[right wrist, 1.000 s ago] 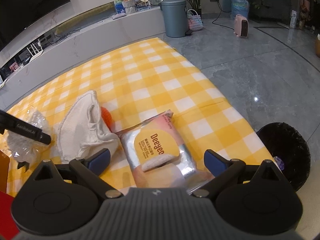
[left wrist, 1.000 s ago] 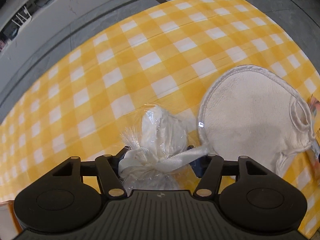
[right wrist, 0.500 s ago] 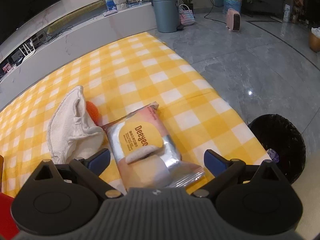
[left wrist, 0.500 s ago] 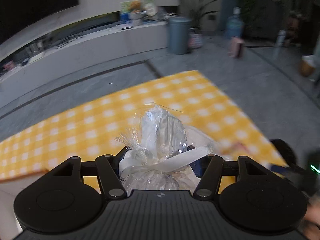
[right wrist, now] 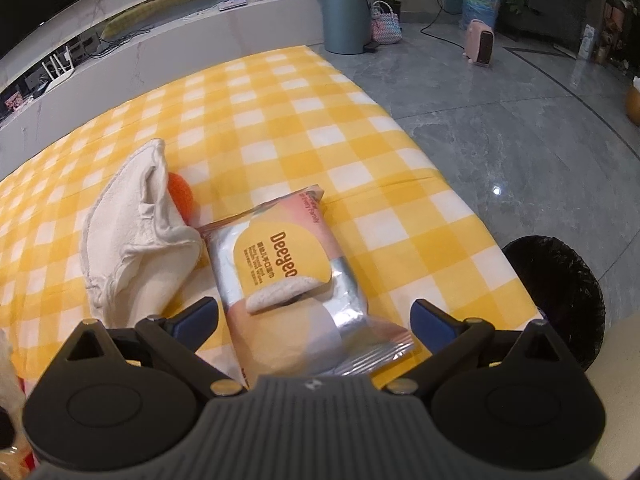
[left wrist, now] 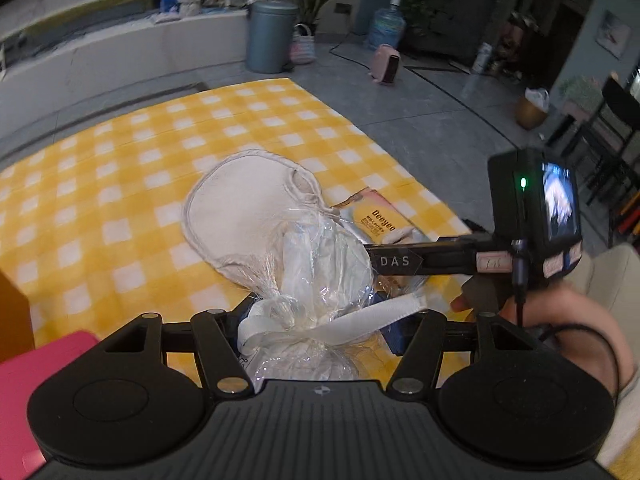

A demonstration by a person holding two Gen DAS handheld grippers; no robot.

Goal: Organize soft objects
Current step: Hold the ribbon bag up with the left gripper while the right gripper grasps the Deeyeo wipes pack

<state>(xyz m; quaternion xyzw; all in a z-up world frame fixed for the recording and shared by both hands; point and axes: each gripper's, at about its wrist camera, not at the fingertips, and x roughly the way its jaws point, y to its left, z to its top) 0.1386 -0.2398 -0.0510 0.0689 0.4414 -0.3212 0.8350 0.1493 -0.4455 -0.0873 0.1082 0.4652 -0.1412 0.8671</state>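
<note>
between my left gripper's blue pads sits a clear crinkly cellophane bag with white contents and a white ribbon, clamped and lifted above the yellow-and-white checked cloth. my right gripper hangs unclenched over a silver-and-peach plastic packet, beside a cream terry cloth mitt.
</note>
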